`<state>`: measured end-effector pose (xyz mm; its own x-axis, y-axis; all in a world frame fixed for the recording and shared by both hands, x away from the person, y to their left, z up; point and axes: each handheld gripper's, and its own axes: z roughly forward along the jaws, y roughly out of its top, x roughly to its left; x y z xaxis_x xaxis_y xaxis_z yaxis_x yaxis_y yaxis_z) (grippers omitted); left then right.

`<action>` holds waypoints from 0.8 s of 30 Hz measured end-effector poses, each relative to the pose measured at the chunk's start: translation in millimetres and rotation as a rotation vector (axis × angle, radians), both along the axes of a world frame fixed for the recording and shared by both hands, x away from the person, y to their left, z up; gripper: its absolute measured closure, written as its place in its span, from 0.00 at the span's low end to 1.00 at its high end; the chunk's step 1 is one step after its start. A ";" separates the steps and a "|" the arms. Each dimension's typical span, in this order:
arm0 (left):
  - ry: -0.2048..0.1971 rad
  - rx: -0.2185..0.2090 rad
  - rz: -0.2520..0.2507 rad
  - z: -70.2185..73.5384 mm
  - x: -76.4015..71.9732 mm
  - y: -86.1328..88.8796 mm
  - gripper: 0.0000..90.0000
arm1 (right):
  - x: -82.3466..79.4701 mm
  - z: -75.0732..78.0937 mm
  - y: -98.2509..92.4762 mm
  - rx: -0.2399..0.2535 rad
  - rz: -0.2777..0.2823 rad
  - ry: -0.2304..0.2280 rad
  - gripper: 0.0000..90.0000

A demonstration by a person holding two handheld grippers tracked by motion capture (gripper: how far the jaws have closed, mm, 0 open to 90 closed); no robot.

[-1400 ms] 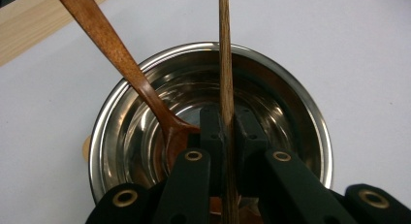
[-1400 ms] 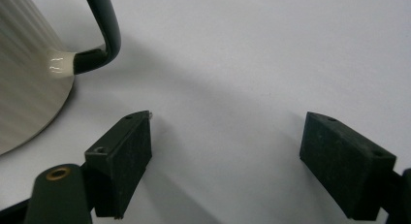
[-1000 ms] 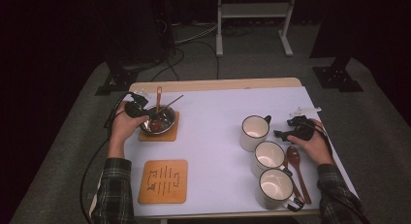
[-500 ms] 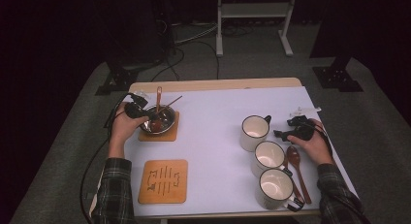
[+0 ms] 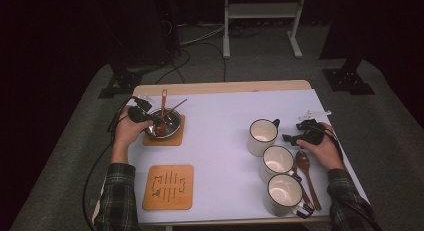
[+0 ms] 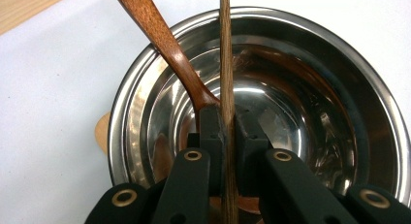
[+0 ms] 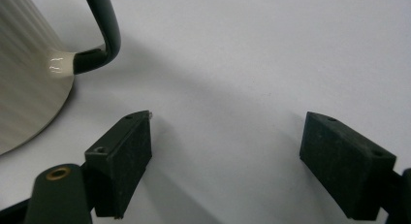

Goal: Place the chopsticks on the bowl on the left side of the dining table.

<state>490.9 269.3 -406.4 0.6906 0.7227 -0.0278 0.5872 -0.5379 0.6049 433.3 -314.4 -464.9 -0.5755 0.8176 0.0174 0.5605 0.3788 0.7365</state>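
While the left gripper clamps its fingers on a thin wooden stick over the steel bowl, the right gripper rests — fingers apart.

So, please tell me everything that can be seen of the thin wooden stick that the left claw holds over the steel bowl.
The thin wooden stick is slim, straight and brown, with visible grain, and looks like a chopstick. The left claw is shut on it, with both black pads pressing its sides. It reaches across the steel bowl and past the far rim. Beside it a wooden spoon leans in the bowl, close to the stick near the pads. In the high view the stick slants up to the right.
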 end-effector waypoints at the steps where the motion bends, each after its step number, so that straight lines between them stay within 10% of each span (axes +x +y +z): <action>1: 0.000 0.000 0.000 0.0 0.0 0.0 0.93 | 0.0 0.0 0.0 0.000 0.000 0.000 0.19; 24: -0.029 -0.033 0.027 4.9 -3.8 4.2 0.81 | 0.0 0.0 0.0 0.000 0.000 0.000 0.19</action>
